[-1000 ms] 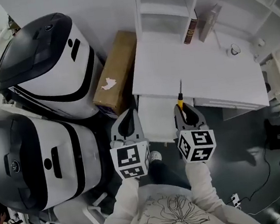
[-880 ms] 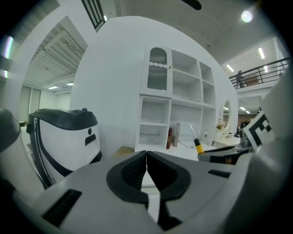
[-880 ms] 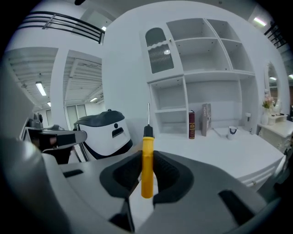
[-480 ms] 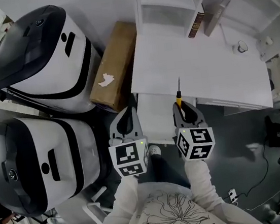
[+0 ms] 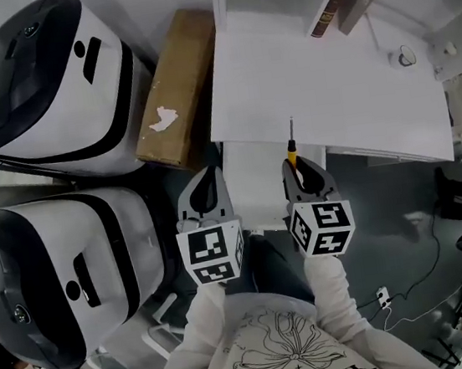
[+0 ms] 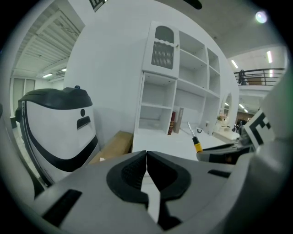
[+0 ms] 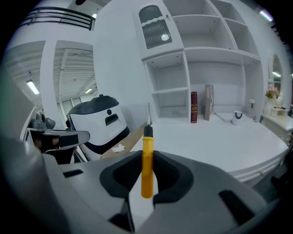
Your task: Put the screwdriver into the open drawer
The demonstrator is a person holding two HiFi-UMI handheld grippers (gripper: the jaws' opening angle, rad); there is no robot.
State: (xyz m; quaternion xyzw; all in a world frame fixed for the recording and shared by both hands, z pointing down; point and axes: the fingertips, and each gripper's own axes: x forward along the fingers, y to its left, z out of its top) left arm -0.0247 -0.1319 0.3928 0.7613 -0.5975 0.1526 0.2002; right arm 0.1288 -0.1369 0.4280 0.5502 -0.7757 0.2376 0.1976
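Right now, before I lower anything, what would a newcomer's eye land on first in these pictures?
First, the yellow-handled screwdriver clamped in the right gripper, beside the open white drawer at the front edge of the white desk. Next, the two bulky white-and-black rounded machines filling the head view's left, with a brown cardboard box lying between them and the desk.

White desk (image 5: 310,76), two upright books (image 5: 328,15) and small cup (image 5: 404,55) at rear.

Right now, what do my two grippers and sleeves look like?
Both are grey plastic: the left gripper and right gripper have black pads lining their jaws. Each carries a white cube with black square markers. The sleeves are pale, plain sweatshirt fabric.
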